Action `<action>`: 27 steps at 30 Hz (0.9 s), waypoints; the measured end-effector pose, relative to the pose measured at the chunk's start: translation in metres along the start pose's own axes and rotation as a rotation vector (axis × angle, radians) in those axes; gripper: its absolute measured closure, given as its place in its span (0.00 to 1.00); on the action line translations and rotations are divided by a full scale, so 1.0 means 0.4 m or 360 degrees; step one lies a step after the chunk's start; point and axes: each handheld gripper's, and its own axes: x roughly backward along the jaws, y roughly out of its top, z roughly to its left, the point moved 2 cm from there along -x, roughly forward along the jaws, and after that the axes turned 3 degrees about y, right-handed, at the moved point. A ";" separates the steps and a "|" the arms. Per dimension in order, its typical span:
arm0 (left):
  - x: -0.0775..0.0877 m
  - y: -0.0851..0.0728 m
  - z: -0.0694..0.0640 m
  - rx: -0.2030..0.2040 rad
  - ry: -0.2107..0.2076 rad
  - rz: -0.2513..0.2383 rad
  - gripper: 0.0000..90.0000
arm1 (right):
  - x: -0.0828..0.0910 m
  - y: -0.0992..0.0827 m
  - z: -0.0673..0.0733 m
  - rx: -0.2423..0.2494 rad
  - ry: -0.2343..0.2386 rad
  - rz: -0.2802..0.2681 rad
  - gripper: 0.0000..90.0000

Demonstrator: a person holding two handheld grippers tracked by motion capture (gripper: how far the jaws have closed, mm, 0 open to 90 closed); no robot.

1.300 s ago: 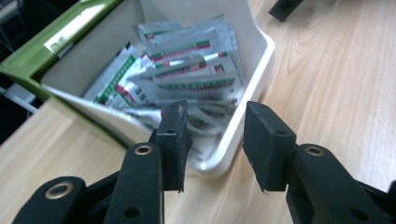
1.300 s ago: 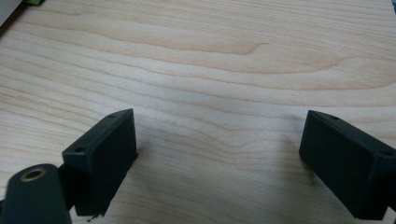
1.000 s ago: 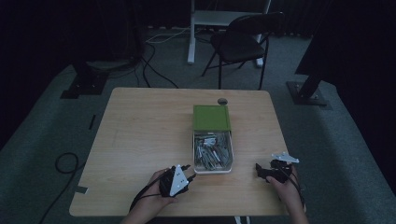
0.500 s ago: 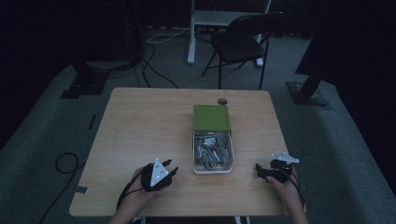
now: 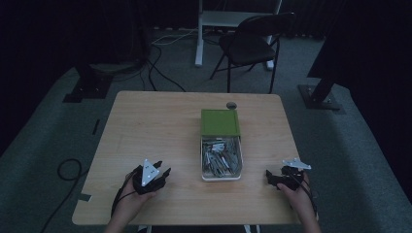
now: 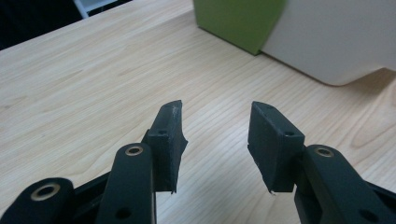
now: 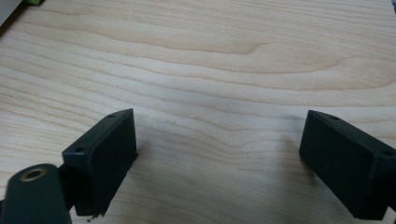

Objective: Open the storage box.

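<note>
I held the left gripper (image 5: pixel 163 171) near the desk's (image 5: pixel 160 126) front edge, left of the tray (image 5: pixel 221 176); its fingers (image 6: pixel 170 135) had just been opening, with nothing between them. The right gripper (image 5: pixel 268 177) rested near the front right corner, fingers (image 7: pixel 107 154) spread wide, empty. The tray sat mid-desk, by the green box (image 5: pixel 220 122).

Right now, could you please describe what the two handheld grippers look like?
Both are black. The left gripper carries a pale grey three-cornered plate on top and trails a dark cable; the right gripper has the same plate. Each has two flat rectangular black pads on arms with small brass-ringed holes.
</note>
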 end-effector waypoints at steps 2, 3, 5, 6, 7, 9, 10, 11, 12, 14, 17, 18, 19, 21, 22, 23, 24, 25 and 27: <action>0.003 -0.007 0.013 0.0037 0.0012 0.0019 0.58 | 0.000 0.000 0.000 0.0000 0.0000 0.0000 0.12; 0.004 -0.011 0.020 0.0068 0.0020 0.0035 0.57 | 0.000 0.000 0.000 0.0000 0.0000 0.0000 0.12; 0.006 -0.018 0.035 0.0085 0.0059 0.0046 0.57 | 0.000 0.000 0.000 0.0000 0.0000 0.0000 0.12; 0.008 -0.021 0.042 0.0095 0.0072 0.0054 0.57 | 0.000 0.000 0.000 0.0000 0.0000 0.0000 0.12; 0.010 -0.023 0.050 0.0118 0.0090 0.0052 0.57 | 0.000 0.000 0.000 0.0000 0.0000 0.0000 0.12; 0.014 -0.028 0.063 0.0157 0.0107 0.0053 0.56 | 0.000 0.000 0.000 0.0000 0.0000 0.0000 0.12; 0.016 -0.031 0.068 0.0171 0.0112 0.0056 0.55 | 0.000 0.000 0.000 0.0000 0.0000 0.0000 0.12; 0.018 -0.035 0.073 0.0181 0.0113 0.0062 0.53 | 0.000 0.000 0.000 -0.0001 0.0000 0.0000 0.12; 0.021 -0.039 0.079 0.0208 0.0116 0.0072 0.51 | 0.000 0.000 0.000 0.0000 0.0000 0.0000 0.12; 0.026 -0.049 0.090 0.0276 0.0130 0.0103 0.47 | 0.000 0.000 0.000 0.0000 0.0000 0.0000 0.12; 0.033 -0.064 0.107 0.0324 0.0152 0.0147 0.41 | 0.000 0.000 0.000 0.0000 0.0000 0.0000 0.12; 0.034 -0.068 0.112 0.0352 0.0142 0.0144 0.41 | 0.000 0.000 0.000 0.0000 0.0000 0.0000 0.12; 0.035 -0.073 0.118 0.0377 0.0131 0.0142 0.38 | 0.000 0.000 0.000 0.0001 0.0000 0.0000 0.12; 0.038 -0.081 0.128 0.0409 0.0140 0.0142 0.32 | 0.000 0.000 0.000 -0.0001 0.0000 0.0000 0.12; 0.039 -0.084 0.133 0.0431 0.0140 0.0145 0.30 | 0.000 0.000 0.000 0.0000 0.0000 0.0000 0.12; 0.041 -0.087 0.136 0.0470 0.0136 0.0154 0.30 | 0.000 0.000 0.000 0.0000 0.0000 0.0000 0.12; 0.043 -0.089 0.140 0.0519 0.0137 0.0158 0.27 | 0.000 0.000 0.000 0.0000 0.0000 0.0000 0.12; 0.045 -0.091 0.144 0.0531 0.0144 0.0172 0.21 | 0.000 0.000 0.000 0.0000 0.0000 0.0000 0.12; 0.049 -0.095 0.151 0.0528 0.0165 0.0196 0.19 | 0.000 0.000 0.000 0.0000 0.0000 0.0000 0.12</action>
